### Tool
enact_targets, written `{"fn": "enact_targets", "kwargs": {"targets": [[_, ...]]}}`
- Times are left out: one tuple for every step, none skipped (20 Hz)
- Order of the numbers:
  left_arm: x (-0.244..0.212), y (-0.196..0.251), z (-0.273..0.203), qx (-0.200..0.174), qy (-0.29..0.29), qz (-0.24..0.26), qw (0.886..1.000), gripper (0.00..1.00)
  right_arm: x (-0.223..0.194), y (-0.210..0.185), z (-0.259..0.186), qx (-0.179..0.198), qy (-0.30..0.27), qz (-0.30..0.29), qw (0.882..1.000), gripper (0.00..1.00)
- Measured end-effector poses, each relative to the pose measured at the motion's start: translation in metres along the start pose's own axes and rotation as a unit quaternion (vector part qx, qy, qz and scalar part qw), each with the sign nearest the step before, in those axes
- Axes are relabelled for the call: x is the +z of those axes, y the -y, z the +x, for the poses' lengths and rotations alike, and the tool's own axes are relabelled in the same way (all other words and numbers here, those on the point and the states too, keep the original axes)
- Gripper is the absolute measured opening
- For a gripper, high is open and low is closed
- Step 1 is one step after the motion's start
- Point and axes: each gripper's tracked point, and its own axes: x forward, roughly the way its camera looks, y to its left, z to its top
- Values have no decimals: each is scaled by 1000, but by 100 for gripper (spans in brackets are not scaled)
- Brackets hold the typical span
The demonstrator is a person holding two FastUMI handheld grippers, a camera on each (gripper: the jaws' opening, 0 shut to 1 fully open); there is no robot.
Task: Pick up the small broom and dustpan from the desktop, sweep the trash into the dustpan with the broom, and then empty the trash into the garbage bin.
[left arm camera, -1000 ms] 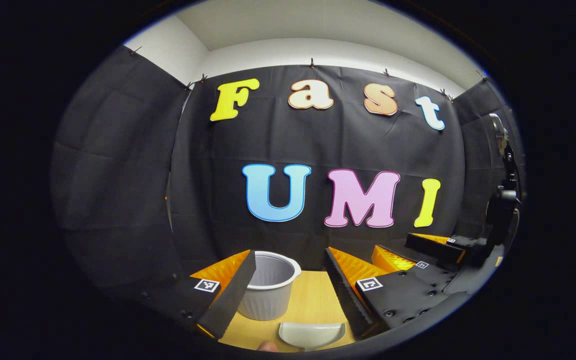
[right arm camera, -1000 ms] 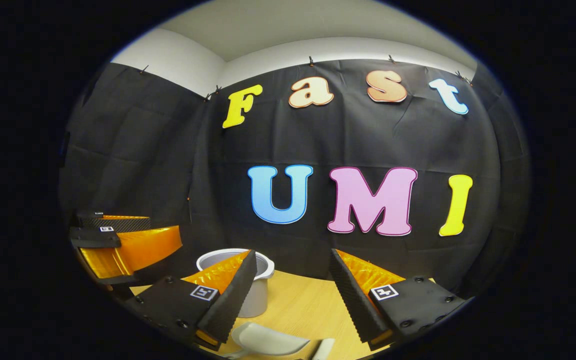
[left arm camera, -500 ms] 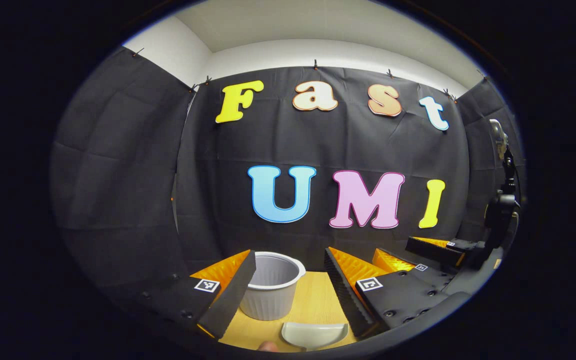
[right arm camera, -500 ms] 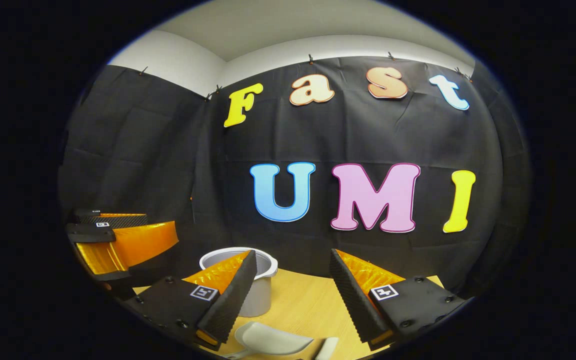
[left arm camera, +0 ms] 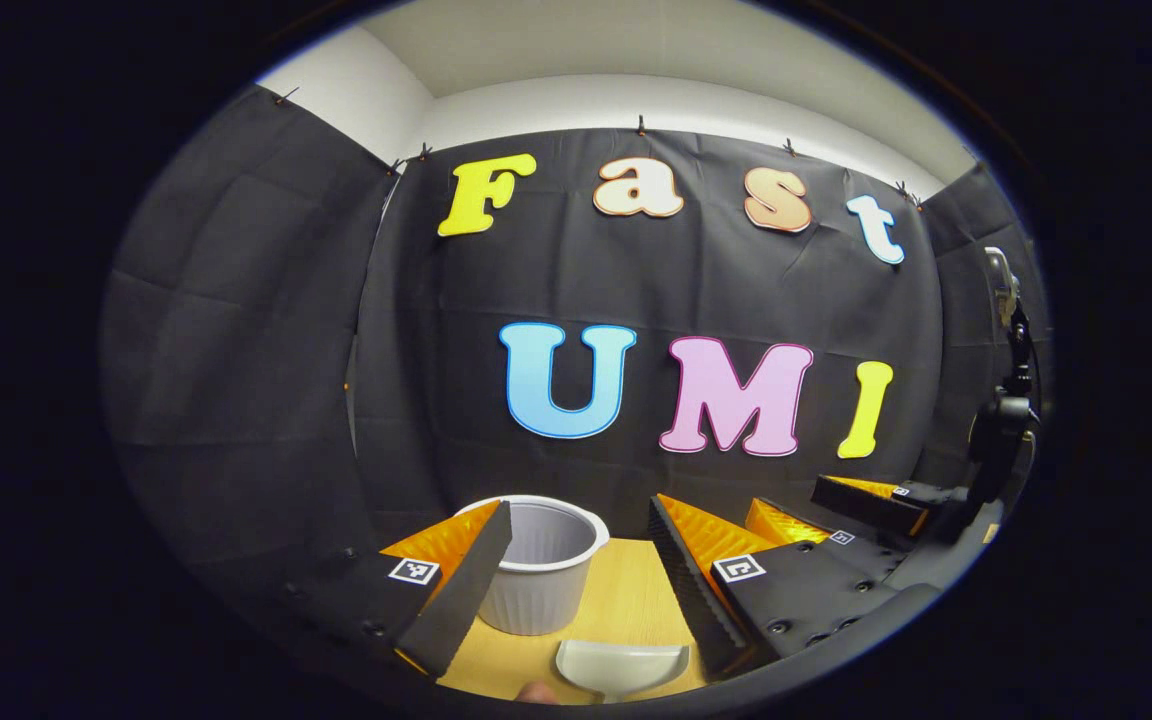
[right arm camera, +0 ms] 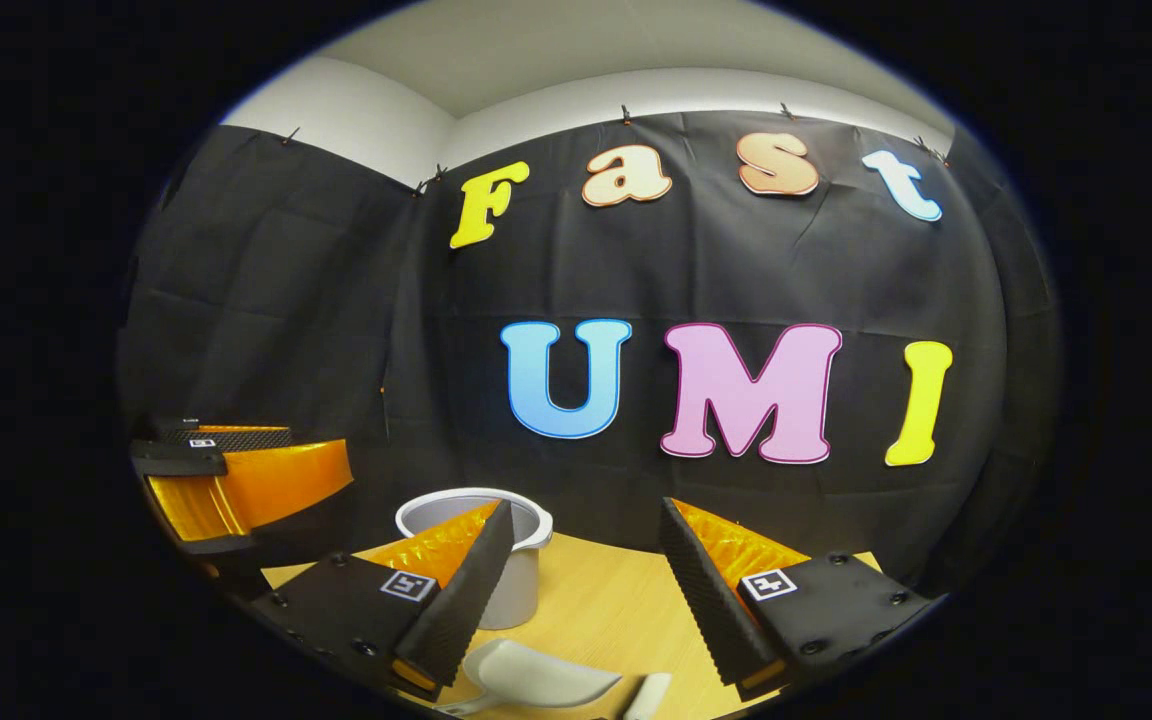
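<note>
Little has moved: both grippers [left arm camera: 576, 585] [right arm camera: 586, 585] stay apart above the pale, scoop-shaped dustpan [left arm camera: 621, 668].

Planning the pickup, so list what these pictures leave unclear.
- Dustpan: left gripper view, its near part and handle are cut off by the bottom edge.
- Broom: right gripper view, a white tip shows at the bottom edge; the rest is cut off.
- Bin: right gripper view, partly behind a tong finger.
</note>
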Motion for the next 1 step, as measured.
{"fn": "enact_targets", "kwargs": {"targets": [[0,0,0,0,0,2,1000,82,0,1,0,-1,0,0,1000,95]]}}
